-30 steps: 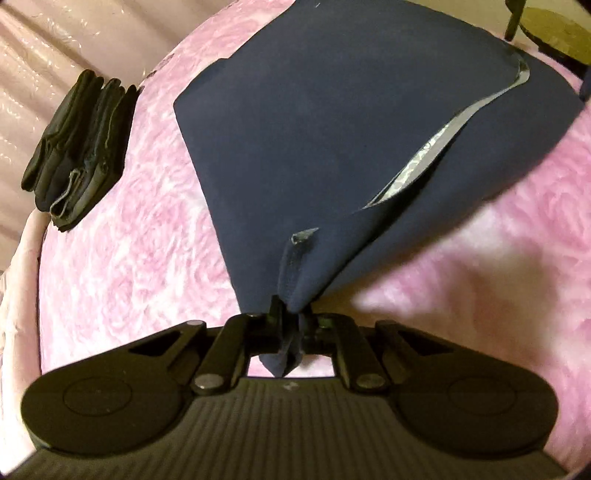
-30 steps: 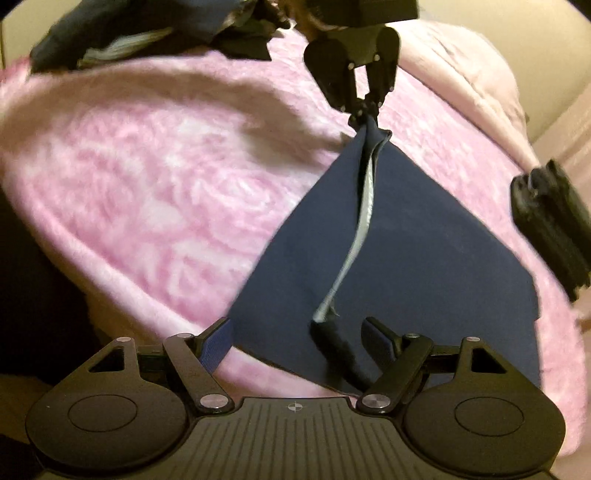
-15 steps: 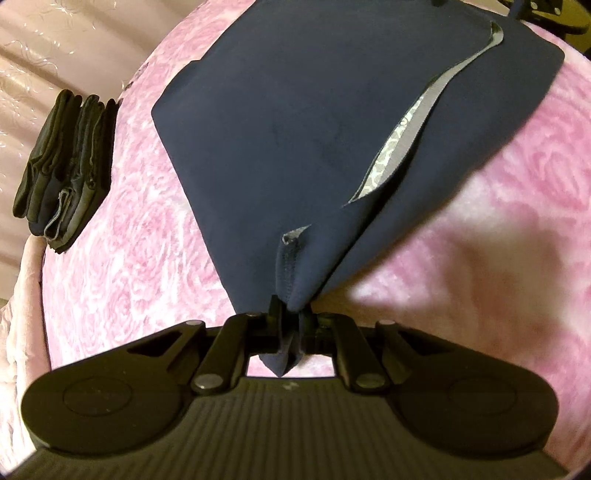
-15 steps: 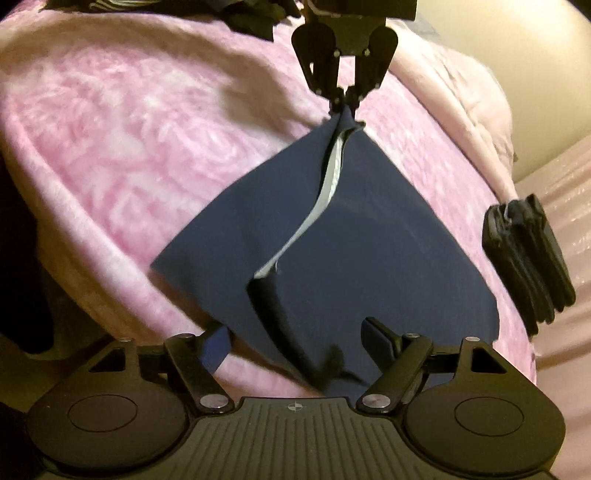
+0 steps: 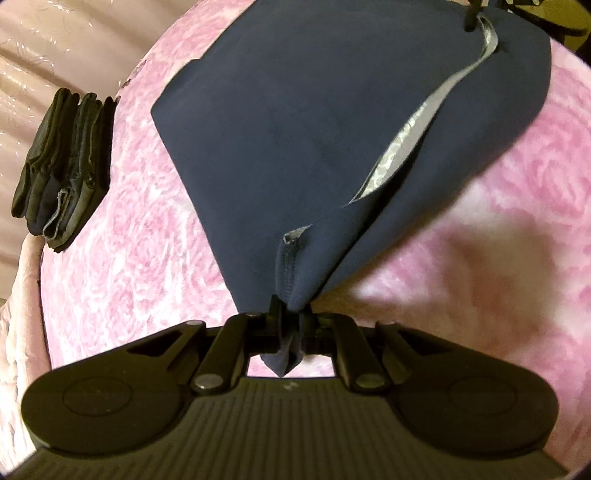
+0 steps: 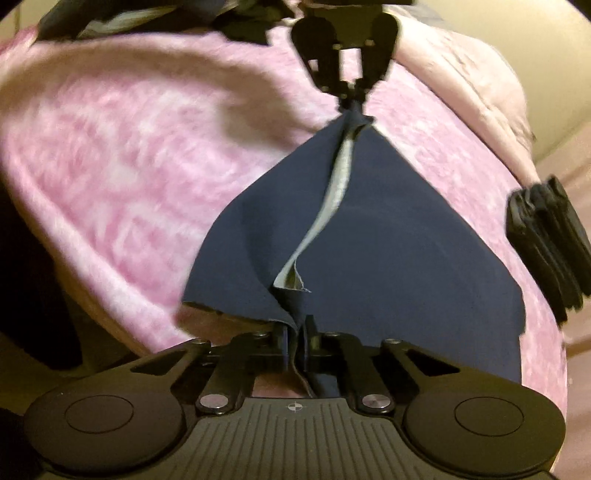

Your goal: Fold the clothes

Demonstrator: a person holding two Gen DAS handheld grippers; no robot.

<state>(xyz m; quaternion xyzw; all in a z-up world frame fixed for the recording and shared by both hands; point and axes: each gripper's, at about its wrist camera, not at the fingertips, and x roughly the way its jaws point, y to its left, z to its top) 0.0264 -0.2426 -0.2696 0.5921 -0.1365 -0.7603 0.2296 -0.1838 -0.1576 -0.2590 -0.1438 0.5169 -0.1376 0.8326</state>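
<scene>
A navy garment (image 5: 295,129) with a grey inner band (image 5: 406,140) lies spread on the pink blanket (image 5: 129,240). My left gripper (image 5: 290,321) is shut on one bunched corner of it. In the right wrist view the same garment (image 6: 388,240) stretches from my right gripper (image 6: 295,332) up to the left gripper (image 6: 351,99) across the bed. The right jaws are closing on the near corner, and the cloth is pinched between the pads. The grey band (image 6: 340,173) runs in a ridge between the two grips.
A stack of folded dark clothes (image 5: 62,166) sits at the blanket's edge, on the right in the right wrist view (image 6: 546,240). A heap of loose dark clothes (image 6: 147,14) lies at the far side. A pale pink quilt (image 6: 461,74) borders the blanket.
The right jaws stood wide around the garment's near corner and have now come together on it. The left gripper keeps its hold, and the cloth between the two has drawn into a ridge.
</scene>
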